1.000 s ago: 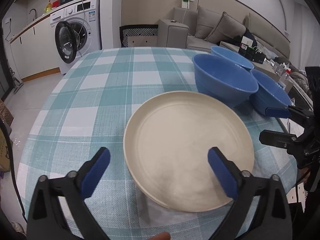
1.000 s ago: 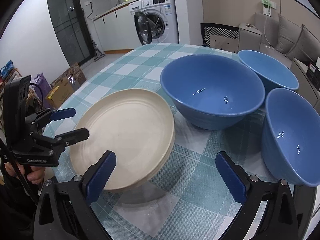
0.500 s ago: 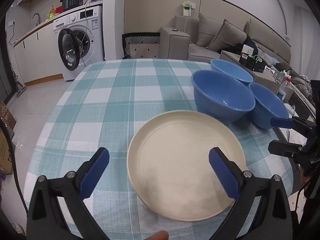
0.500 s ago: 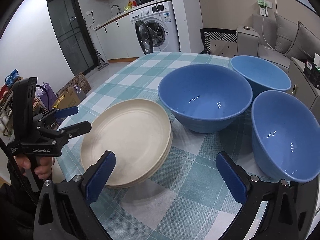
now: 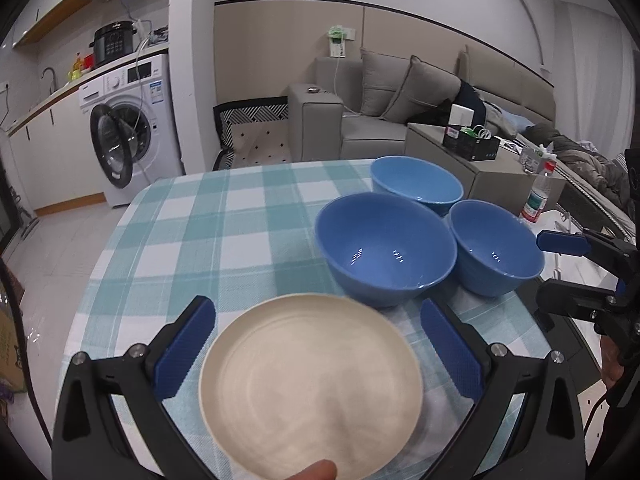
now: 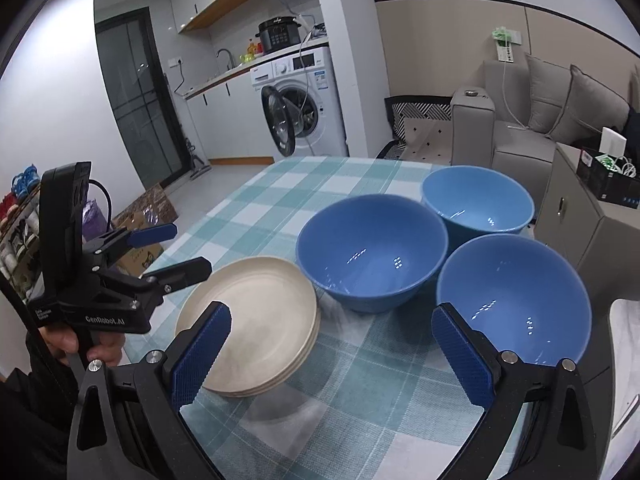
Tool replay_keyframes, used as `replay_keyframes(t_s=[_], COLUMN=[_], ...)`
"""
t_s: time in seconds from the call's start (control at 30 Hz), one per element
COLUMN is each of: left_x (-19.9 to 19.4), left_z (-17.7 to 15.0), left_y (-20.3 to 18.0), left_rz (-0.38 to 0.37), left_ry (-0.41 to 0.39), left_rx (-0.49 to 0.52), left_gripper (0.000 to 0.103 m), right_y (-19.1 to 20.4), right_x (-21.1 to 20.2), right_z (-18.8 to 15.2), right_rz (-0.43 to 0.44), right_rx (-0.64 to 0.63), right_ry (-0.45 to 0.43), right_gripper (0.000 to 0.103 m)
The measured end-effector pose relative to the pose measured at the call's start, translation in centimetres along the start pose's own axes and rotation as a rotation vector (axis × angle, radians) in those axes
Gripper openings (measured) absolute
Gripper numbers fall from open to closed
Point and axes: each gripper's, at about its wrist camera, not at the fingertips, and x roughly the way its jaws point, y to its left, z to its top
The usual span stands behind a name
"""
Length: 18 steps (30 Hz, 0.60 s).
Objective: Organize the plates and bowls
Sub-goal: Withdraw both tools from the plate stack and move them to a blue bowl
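A stack of cream plates (image 5: 312,384) (image 6: 252,324) lies on the checked tablecloth (image 5: 224,232) near the front edge. Three blue bowls stand close together beyond it: a large middle one (image 5: 386,248) (image 6: 372,248), a far one (image 5: 416,182) (image 6: 478,200) and a right one (image 5: 496,252) (image 6: 516,300). My left gripper (image 5: 318,354) (image 6: 172,254) hovers open above the plates, holding nothing. My right gripper (image 6: 331,356) (image 5: 576,264) is open too, raised over the cloth between the plates and the right bowl. A fingertip shows at the bottom of the left wrist view.
The table's round edge runs close behind the far bowl and beside the right bowl. Off the table stand a washing machine (image 5: 128,128) with its door open, a grey sofa (image 5: 400,104), a low cabinet with a bottle (image 5: 538,196), and cardboard boxes (image 6: 144,216) on the floor.
Both grippers have drawn back and risen from the table, so plates and bowls look smaller and farther. Plates and bowls stay where they were. Both grippers remain open.
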Motion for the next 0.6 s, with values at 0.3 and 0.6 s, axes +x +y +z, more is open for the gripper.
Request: replay_keyframes(t_s=[0.3, 0.6], left_x=[0.7, 2.2], left_z=[2.9, 6.0], left_y=[-2.8, -3.1], left_rz=[-0.024, -0.046], left_ry=[-0.023, -0.027], left_rx=[0.054, 0.049], left_gripper=[0.103, 0.103], right_y=[-1.8, -3.5], right_x=[-3.3, -4.5], right_z=[1.8, 4.0], right_rz=[-0.035, -0.055], right_rx=[0.031, 0.051], right_ry=[-0.061, -0.105], right_gripper=[0.102, 0.102])
